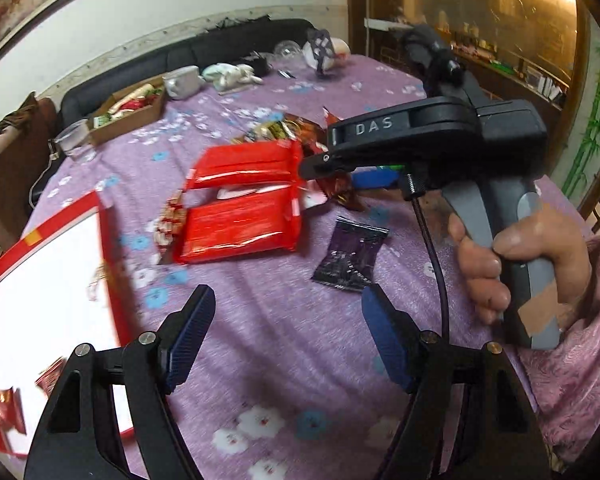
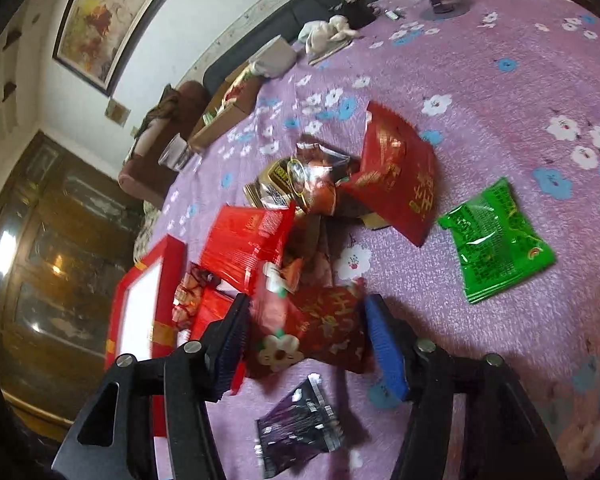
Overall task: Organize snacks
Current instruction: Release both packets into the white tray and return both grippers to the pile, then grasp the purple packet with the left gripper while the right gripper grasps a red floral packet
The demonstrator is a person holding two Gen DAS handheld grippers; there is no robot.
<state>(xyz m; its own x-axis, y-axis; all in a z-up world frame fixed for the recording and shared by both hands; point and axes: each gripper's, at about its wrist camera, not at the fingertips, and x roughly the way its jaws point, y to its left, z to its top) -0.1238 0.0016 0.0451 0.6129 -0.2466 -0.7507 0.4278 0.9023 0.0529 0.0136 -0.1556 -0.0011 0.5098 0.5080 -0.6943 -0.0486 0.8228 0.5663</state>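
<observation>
Purple floral cloth (image 1: 284,344) covers the desk under my left claw (image 1: 288,320), whose blue pads stand wide apart with nothing between them, only bare cloth. Ahead of that claw and slightly left lies a large red snack pack (image 1: 242,204), flat on the cloth. Just ahead of its right finger lies a small dark purple packet (image 1: 350,254), apart from the pads. To the claw's left sits a red-rimmed box (image 1: 40,280) with a white floor; a few small red wrapped sweets (image 1: 6,408) lie in its near corner. To the right, a person's hand (image 1: 512,264) grips the handle of my right claw's body, whose tip reaches toward the red pack; motion blur keeps me from judging contact there.

From the right wrist view, my right claw (image 2: 304,336) holds a dark red packet with gold print (image 2: 324,332) between its pads, at a middling width; both pads appear to meet the wrapper's sides. Below the claw, nearer the camera, lies the dark purple packet (image 2: 300,428). Ahead and to the right lies a green packet (image 2: 496,240), well apart. Straight ahead is a heap of red and gold wrappers (image 2: 340,176). The red-rimmed box (image 2: 140,312) stands to the claw's left.
</observation>
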